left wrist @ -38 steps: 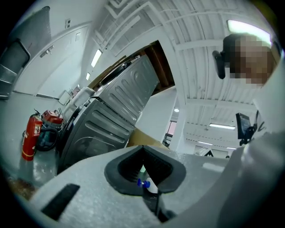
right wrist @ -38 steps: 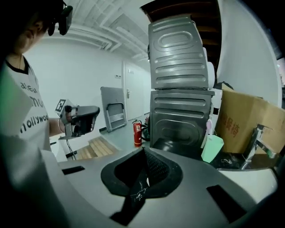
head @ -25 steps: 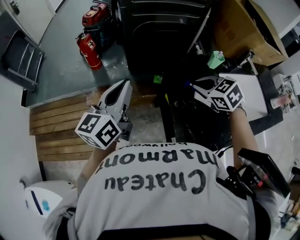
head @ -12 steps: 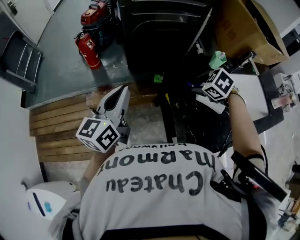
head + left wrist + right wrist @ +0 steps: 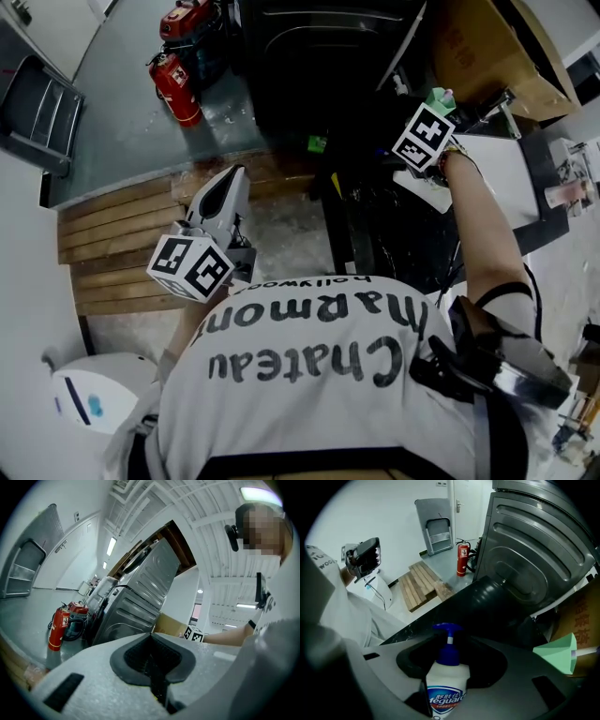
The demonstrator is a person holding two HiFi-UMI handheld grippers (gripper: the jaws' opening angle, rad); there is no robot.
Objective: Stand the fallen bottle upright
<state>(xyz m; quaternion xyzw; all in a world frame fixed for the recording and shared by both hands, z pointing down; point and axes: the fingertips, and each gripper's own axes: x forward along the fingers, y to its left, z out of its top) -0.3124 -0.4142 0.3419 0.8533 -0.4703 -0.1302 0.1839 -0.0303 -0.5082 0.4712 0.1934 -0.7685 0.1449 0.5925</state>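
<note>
A white bottle [image 5: 447, 686] with a blue pump head [image 5: 449, 644] and a blue label lies along my right gripper's jaws, pump end away from me, over a dark surface. My right gripper [image 5: 452, 654] has its jaws on either side of the bottle and they are opening; dark gaps show beside the bottle. In the head view only that gripper's marker cube [image 5: 422, 136] shows, over the dark counter [image 5: 375, 216]. My left gripper [image 5: 232, 176] hangs apart over the floor, shut, its pads [image 5: 152, 667] together with nothing between them.
A big dark grey appliance [image 5: 539, 550] stands behind the counter. A green funnel-shaped thing [image 5: 560, 653] and a cardboard box [image 5: 487, 56] are at the right. Red fire extinguishers [image 5: 176, 80] stand on the floor, a wooden pallet [image 5: 122, 234] lies below left.
My right gripper has moved farther out over the dark counter and tipped downward. The left gripper has sunk a little and drifted left.
</note>
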